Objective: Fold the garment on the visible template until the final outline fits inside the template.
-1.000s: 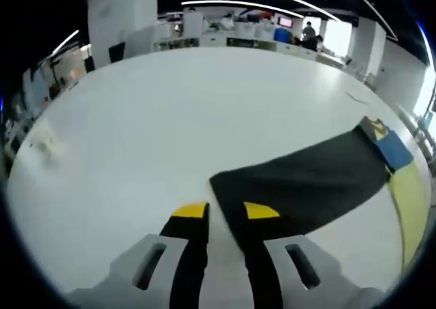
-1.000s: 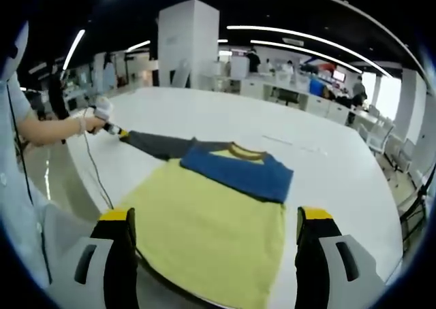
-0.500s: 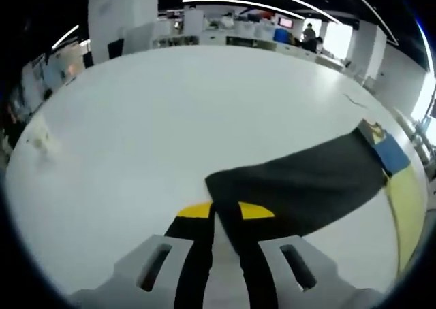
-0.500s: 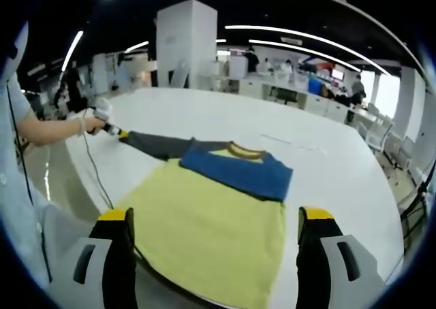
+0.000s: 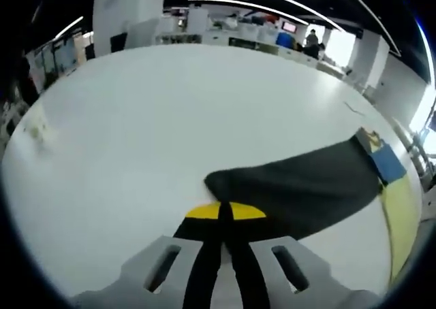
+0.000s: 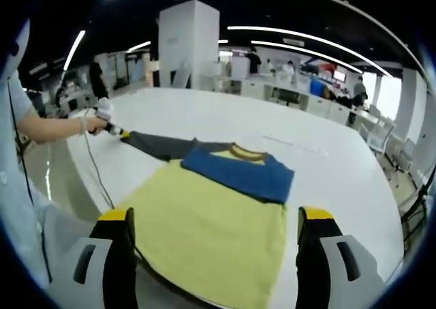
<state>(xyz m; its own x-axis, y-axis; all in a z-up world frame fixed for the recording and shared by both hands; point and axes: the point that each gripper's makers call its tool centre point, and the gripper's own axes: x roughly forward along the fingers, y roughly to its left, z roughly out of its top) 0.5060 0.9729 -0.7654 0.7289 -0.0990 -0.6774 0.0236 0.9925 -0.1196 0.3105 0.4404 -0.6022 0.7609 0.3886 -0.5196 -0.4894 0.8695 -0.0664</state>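
A shirt with a yellow body (image 6: 211, 237), a blue yoke (image 6: 238, 174) and a dark grey sleeve (image 6: 157, 144) lies flat on the white table (image 6: 327, 166). The sleeve (image 5: 306, 183) stretches away to the right in the left gripper view. My left gripper (image 5: 224, 212) is shut on the sleeve's end; the right gripper view shows this left gripper (image 6: 117, 131) in a person's hand at the sleeve tip. My right gripper (image 6: 216, 215) stands open above the shirt's near hem, with nothing between its jaws. I cannot make out a template outline.
The person's forearm (image 6: 51, 128) reaches in from the left, and a cable (image 6: 95, 173) hangs from the left gripper over the table's near edge. A white column (image 6: 187, 43), desks and chairs (image 6: 371, 135) stand beyond the table. Small scraps (image 5: 37, 128) lie at the table's far left.
My left gripper's jaws have closed from a narrow gap to shut on the sleeve's end. The right gripper and the shirt's body have stayed put.
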